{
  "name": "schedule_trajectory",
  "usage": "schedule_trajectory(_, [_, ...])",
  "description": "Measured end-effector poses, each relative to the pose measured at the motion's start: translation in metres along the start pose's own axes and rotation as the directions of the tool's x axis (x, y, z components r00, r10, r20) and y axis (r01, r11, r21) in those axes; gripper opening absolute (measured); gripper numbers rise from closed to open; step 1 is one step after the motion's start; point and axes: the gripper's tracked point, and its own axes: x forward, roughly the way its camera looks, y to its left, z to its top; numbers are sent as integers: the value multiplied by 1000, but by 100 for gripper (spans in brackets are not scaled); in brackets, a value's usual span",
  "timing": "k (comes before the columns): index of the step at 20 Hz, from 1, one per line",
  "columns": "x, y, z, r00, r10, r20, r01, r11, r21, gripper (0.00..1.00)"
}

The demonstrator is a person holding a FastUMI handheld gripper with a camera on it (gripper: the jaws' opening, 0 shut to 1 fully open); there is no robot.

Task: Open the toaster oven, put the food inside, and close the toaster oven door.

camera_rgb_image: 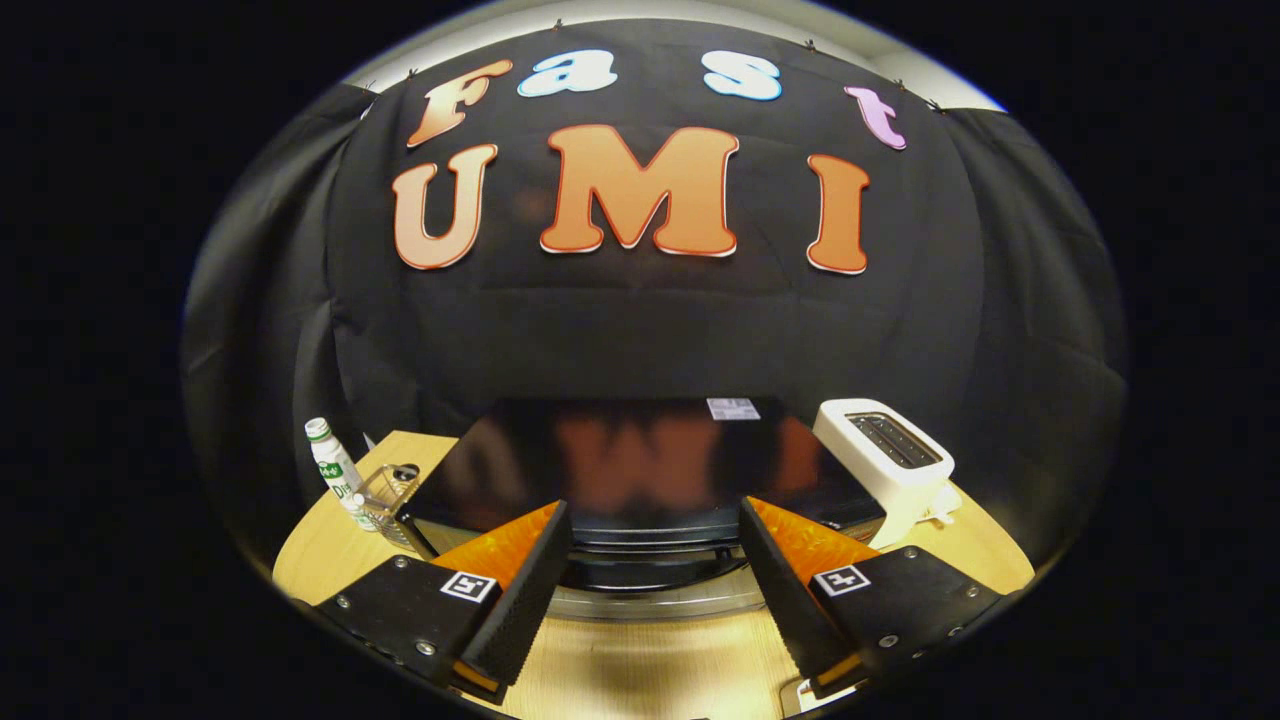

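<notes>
Gripper: gripper (655, 560) hangs over the near edge of the wooden table (320, 550), its two fingers spread wide apart with nothing between them but bare wood and the oven's front.
Toaster oven: toaster oven (620, 470) sits at the middle of the table, just ahead of the fingertips; its glossy dark top faces up and carries a small white sticker (733, 408) near its back edge. Whether the door is shut or ajar cannot be told from this angle.
Toaster: white two-slot toaster (885, 455) stands just beside the oven, toward the table's right edge.
Bottle: white bottle (335, 470) with a green cap stands near the table's left edge.
Glass container: small clear container (388, 500) stands between the bottle and the oven.
</notes>
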Motion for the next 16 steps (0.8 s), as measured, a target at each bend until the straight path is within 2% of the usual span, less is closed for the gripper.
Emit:
schedule_trajectory(7, [0,16,-6,999,43,-24,-42,998,40,99])
schedule_trajectory(16, [-18,16,-16,998,38,-58,-37,999,19,100])
